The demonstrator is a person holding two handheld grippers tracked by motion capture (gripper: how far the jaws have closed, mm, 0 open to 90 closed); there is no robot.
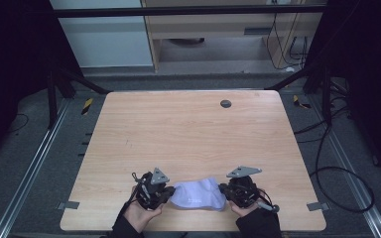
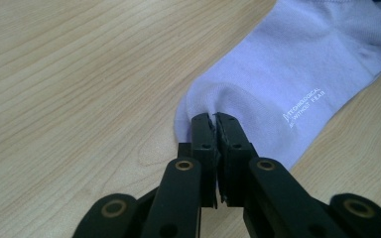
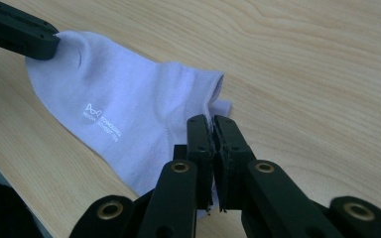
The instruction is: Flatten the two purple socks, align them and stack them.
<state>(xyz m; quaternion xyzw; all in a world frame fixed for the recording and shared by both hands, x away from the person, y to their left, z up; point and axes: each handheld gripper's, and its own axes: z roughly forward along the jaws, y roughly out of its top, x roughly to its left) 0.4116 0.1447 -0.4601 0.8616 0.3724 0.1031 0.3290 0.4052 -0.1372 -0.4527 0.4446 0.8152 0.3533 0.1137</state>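
A pale lilac sock (image 1: 198, 194) with small white lettering lies near the table's front edge, slightly humped in the middle. My left gripper (image 1: 170, 192) is at the sock's left end. In the left gripper view its jaws (image 2: 214, 119) are shut on a pinch of the sock (image 2: 287, 74) at the toe end. My right gripper (image 1: 222, 188) is at the sock's right end. The right gripper view shows it (image 3: 212, 121) shut on the cuff edge of the sock (image 3: 124, 109), with the left gripper's jaw tips (image 3: 22, 34) on the sock's far end.
The wooden table (image 1: 188, 129) has a round grey grommet (image 1: 225, 103) near its far edge. The front edge lies just behind my hands. Black frame legs stand at the back corners, and cables (image 1: 337, 168) trail on the floor to the right.
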